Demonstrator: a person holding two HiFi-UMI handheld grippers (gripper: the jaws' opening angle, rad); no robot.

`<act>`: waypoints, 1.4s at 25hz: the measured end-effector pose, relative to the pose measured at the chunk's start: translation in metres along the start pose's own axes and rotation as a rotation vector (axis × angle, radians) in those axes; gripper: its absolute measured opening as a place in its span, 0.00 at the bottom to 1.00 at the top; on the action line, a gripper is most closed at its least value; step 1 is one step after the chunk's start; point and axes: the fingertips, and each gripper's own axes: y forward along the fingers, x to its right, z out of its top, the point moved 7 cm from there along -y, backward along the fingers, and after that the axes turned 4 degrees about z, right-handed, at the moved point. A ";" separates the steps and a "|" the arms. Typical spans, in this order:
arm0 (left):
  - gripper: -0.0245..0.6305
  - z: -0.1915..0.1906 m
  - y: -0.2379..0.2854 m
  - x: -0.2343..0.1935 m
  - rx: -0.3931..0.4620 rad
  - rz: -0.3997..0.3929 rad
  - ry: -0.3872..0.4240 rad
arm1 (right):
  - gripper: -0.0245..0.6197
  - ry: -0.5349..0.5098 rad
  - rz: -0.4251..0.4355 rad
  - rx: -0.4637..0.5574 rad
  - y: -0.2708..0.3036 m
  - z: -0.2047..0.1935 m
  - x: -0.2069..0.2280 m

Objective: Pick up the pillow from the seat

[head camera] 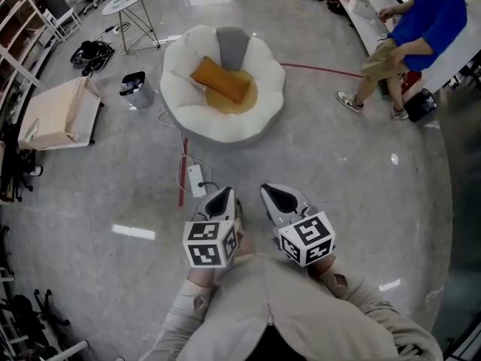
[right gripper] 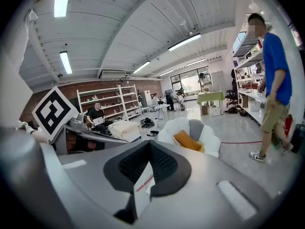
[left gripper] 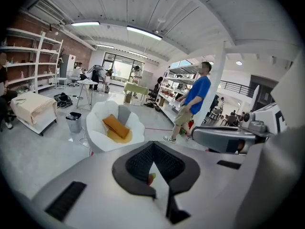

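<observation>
An orange pillow [head camera: 220, 79] lies slanted on the seat of a white petal-shaped chair [head camera: 188, 104], in front of its grey back cushion [head camera: 231, 46]. The pillow [left gripper: 116, 126] shows ahead in the left gripper view and further off [right gripper: 187, 140] in the right gripper view. My left gripper [head camera: 220, 196] and right gripper [head camera: 272, 194] hover side by side over the floor, well short of the chair and pointing toward it. Both are shut with nothing between the jaws; the tips meet in the left gripper [left gripper: 153, 147] and right gripper [right gripper: 149, 146] views.
A power strip [head camera: 197, 180] with cables and a red floor line lie between me and the chair. A small bin [head camera: 137, 89] and round side table [head camera: 126, 1] stand left of it, a beige padded box [head camera: 56, 113] further left. A person in blue [head camera: 421, 28] stands at right.
</observation>
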 end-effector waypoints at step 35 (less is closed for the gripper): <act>0.05 0.158 0.164 -0.140 -0.064 -0.061 0.052 | 0.04 0.036 -0.067 0.011 0.222 0.113 0.102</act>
